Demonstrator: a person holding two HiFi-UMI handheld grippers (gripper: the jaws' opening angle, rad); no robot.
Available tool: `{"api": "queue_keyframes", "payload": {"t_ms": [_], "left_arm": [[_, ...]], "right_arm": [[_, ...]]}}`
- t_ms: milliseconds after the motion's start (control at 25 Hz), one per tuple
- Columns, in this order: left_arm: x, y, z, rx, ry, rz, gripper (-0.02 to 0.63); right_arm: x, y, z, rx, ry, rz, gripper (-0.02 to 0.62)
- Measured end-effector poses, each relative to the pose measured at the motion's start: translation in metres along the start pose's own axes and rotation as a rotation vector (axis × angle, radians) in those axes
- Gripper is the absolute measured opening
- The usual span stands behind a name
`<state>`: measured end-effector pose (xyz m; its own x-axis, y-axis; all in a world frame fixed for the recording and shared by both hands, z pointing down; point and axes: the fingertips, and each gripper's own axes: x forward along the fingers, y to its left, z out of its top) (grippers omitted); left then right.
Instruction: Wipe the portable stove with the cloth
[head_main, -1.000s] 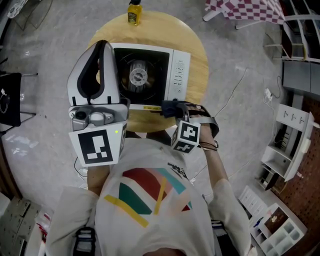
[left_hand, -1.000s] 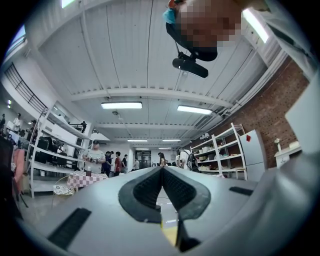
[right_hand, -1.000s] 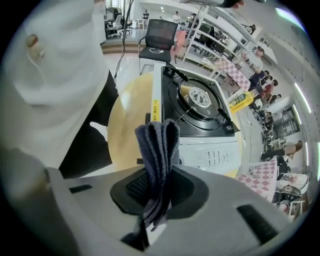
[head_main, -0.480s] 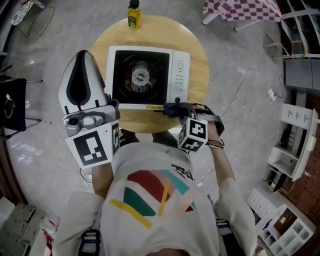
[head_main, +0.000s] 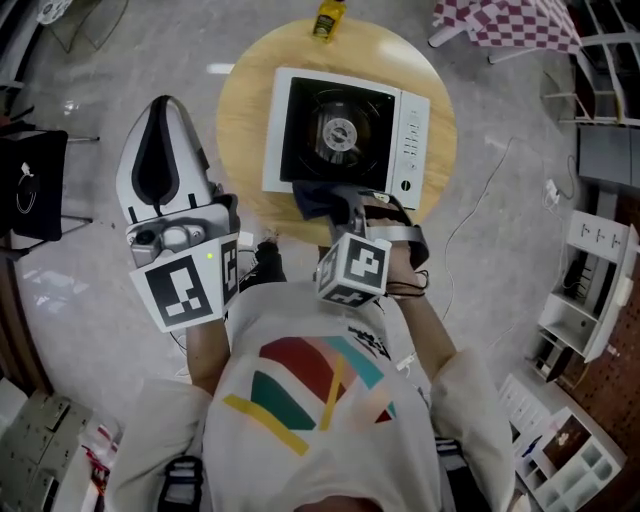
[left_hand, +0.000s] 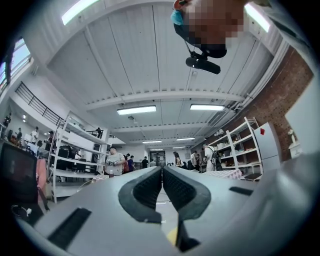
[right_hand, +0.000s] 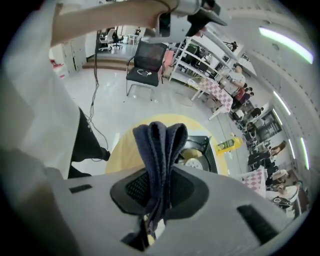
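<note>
**Cloth at the stove's near edge, left tongs held clear**

Only the right gripper view shows the grip. The right tongs (right_hand: 159, 187) are clamped on a folded dark blue cloth (right_hand: 161, 145), and its folds stand up past the pads. Beyond the cloth's tip lies the portable stove (right_hand: 197, 152) on a round wooden worktop (right_hand: 122, 150). A yellow bottle (right_hand: 227, 145) stands at the rim on the far side of the stove.

The head view shows the layout. The cloth overlaps the stove's near edge at a corner of the black top. The burner (head_main: 338, 130) sits just ahead of the right tongs, and the white control strip (head_main: 410, 150) is ahead and to their right. Neither view shows whether the cloth presses on the metal.

The left gripper view shows the left tongs (left_hand: 162, 175) with their pads together and nothing between them. They point up at ceiling lights. The head view places them left of the right tongs, off the worktop's rim and over grey floor (head_main: 90, 280).

The stove covers most of the worktop. A band of bare wood lies between the stove and the left tongs, and only a thin margin remains beyond the control strip. A black chair (head_main: 30, 180) stands further left of the left tongs. A cable (head_main: 478, 190) trails on the floor to the right of the right tongs.
</note>
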<state>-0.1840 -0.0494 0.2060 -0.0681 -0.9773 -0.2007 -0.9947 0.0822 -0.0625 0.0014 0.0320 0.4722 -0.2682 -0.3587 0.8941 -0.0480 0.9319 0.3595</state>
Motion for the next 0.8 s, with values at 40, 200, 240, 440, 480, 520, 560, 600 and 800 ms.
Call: {"api": "queue_keyframes", "payload": {"t_ms": [40,200,240,440,480,520,560,600,800], "left_arm": [[-0.003,0.008,-0.001,0.000,0.001,0.003,0.008],[-0.013,0.034,-0.003,0.002,0.007,0.017,0.008],[-0.016,0.039,-0.003,0.003,0.008,0.020,0.008],[-0.020,0.061,-0.007,0.001,0.016,0.042,0.008],[-0.020,0.063,-0.008,0.000,0.017,0.045,0.008],[-0.019,0.065,-0.009,-0.001,0.018,0.046,0.008],[-0.019,0.064,-0.009,-0.002,0.018,0.046,0.008],[-0.018,0.063,-0.009,-0.004,0.017,0.042,0.008],[-0.010,0.049,-0.005,-0.010,0.012,0.011,0.008]], "right_arm": [[0.010,0.004,0.017,-0.010,0.008,-0.010,0.032],[0.049,0.022,0.064,-0.016,0.038,0.000,0.033],[0.056,0.025,0.069,-0.021,0.055,-0.002,0.033],[0.077,0.030,0.079,-0.014,0.105,-0.008,0.033],[0.078,0.030,0.079,-0.010,0.105,-0.008,0.032],[0.078,0.030,0.079,-0.009,0.103,-0.006,0.033],[0.077,0.031,0.079,-0.011,0.100,-0.003,0.033],[0.076,0.031,0.078,-0.014,0.098,0.000,0.034],[0.071,0.031,0.074,-0.024,0.083,0.017,0.033]]}}
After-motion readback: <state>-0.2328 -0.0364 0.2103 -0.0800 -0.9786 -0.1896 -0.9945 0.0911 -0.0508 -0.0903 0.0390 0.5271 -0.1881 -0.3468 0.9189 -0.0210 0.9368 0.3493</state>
